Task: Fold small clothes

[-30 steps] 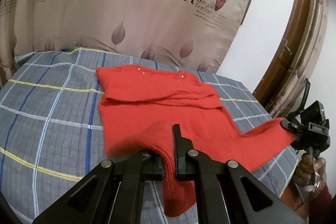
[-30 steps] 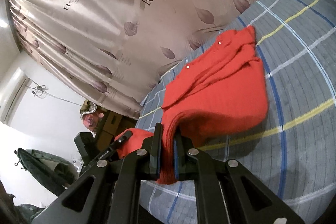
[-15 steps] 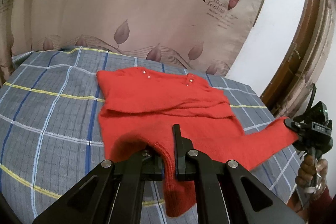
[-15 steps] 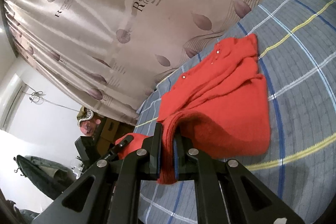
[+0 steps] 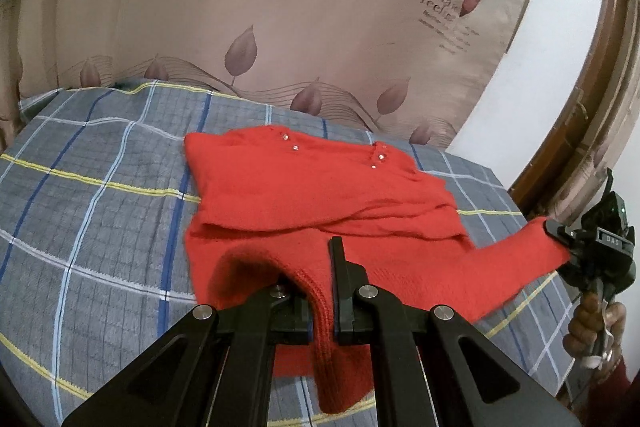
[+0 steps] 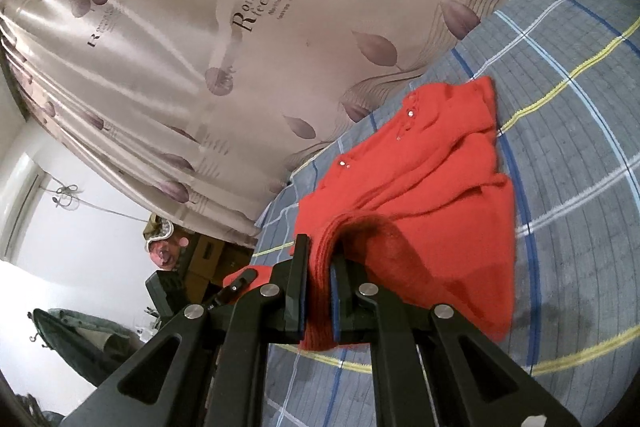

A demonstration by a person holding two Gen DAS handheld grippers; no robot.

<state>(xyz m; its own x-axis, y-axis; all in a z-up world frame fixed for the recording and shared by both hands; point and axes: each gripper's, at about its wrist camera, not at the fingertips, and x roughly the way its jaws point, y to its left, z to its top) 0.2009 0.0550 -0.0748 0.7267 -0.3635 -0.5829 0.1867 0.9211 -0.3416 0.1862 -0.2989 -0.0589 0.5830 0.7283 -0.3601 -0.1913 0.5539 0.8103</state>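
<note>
Ribbed hem of the red sweater (image 5: 320, 195) vanishes between the left gripper (image 5: 320, 291) fingers, its near end hidden behind the black frame; small print on the curtain (image 5: 280, 27) too blurred to read; the person's hand (image 5: 592, 327) cut off at right

Soft indoor light, sheen on curtain (image 5: 280, 27), fisheye-warped edges.
</note>
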